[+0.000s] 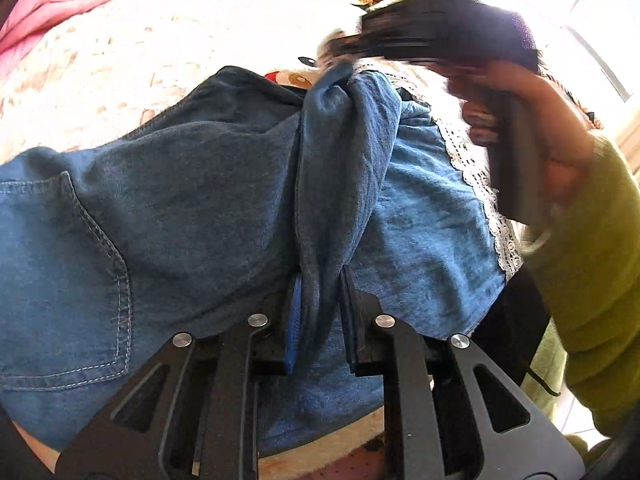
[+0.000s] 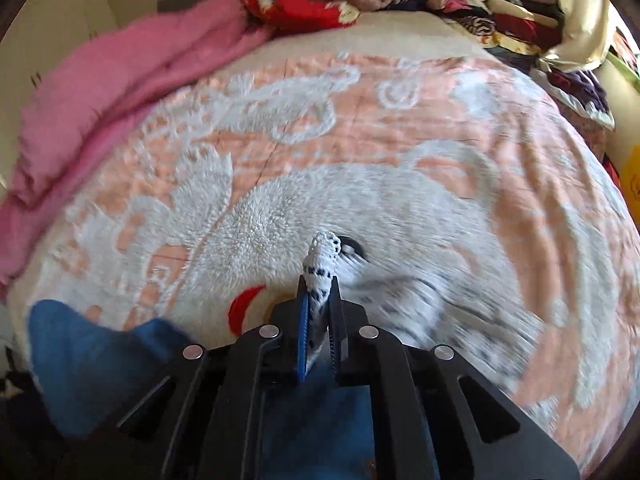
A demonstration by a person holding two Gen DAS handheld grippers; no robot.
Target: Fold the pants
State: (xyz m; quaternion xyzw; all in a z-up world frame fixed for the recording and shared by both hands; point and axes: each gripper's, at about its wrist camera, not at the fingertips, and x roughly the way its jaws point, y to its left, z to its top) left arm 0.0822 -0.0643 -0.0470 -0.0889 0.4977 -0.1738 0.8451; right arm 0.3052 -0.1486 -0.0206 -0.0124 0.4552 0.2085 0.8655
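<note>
Blue denim pants (image 1: 192, 200) with a white lace hem (image 1: 476, 184) lie bunched on the bed; a stitched back pocket shows at the left. My left gripper (image 1: 318, 280) is shut on a gathered fold of the denim. My right gripper (image 2: 319, 284) is shut on the white lace hem (image 2: 320, 264), held above the bed. In the left wrist view the right gripper (image 1: 340, 46) appears blurred at upper right, with a hand in a green sleeve holding it. Blue denim (image 2: 92, 356) hangs at lower left of the right wrist view.
The bed is covered by a peach and white fluffy blanket (image 2: 360, 140). A pink blanket (image 2: 112, 92) lies along the left edge. A pile of folded clothes (image 2: 500, 4) sits at the far right corner, and red fabric (image 2: 304, 12) at the back.
</note>
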